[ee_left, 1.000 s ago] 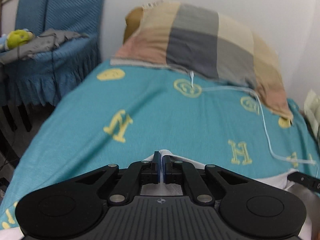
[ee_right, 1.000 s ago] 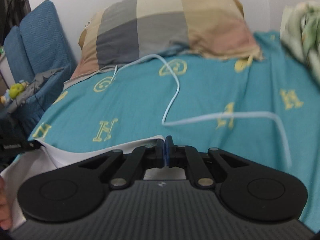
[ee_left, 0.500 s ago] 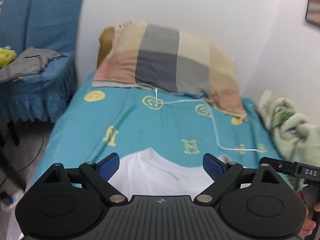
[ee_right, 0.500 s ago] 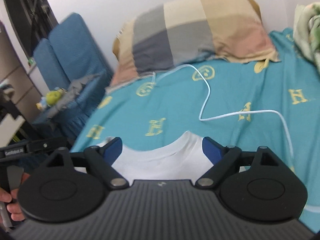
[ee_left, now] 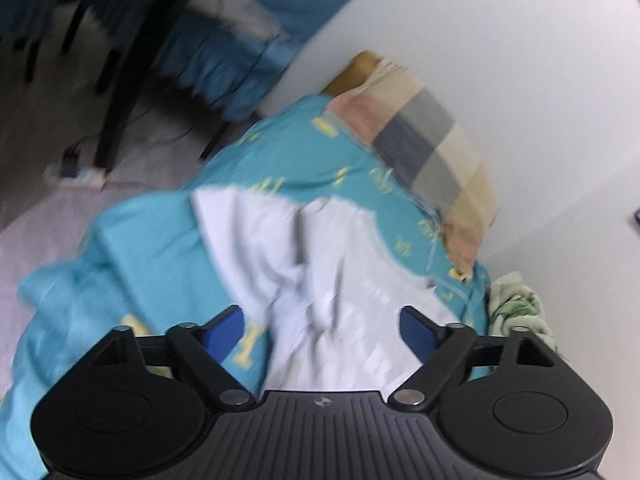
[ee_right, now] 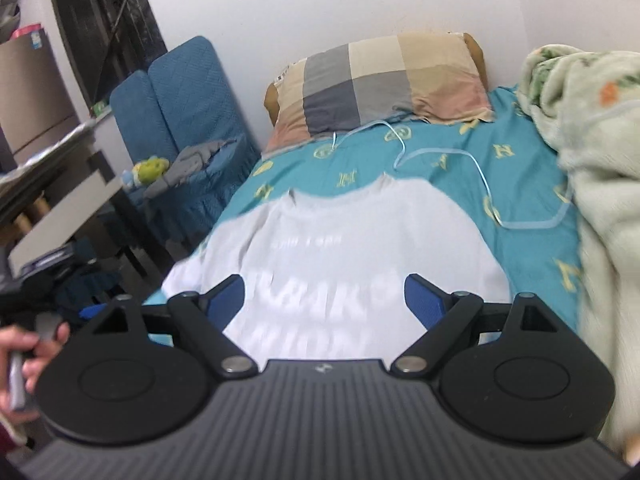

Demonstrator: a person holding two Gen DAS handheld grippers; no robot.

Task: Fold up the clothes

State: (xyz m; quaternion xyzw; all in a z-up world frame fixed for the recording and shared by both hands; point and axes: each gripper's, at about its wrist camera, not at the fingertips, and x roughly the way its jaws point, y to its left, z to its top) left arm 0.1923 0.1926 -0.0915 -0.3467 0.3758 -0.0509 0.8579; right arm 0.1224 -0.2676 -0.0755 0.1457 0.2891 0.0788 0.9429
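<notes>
Lying ahead: white T-shirt (ee_right: 340, 248), collar toward frame top; our right gripper (ee_right: 324, 300) gapes empty, left gripper (ee_left: 322, 330) narrowing, empty.

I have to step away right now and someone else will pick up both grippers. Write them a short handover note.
Left hand-held gripper: jaws closing, nothing between them, held above the shirt.
Right hand-held gripper: open, empty, also above the shirt.
White T-shirt: spread print-up on the teal bedsheet, collar toward the checked pillow. A white cable lies on the sheet just beyond it.
Done: shirt laid out.
Left: every fold; one sleeve looks rumpled near the bed edge.
</notes>
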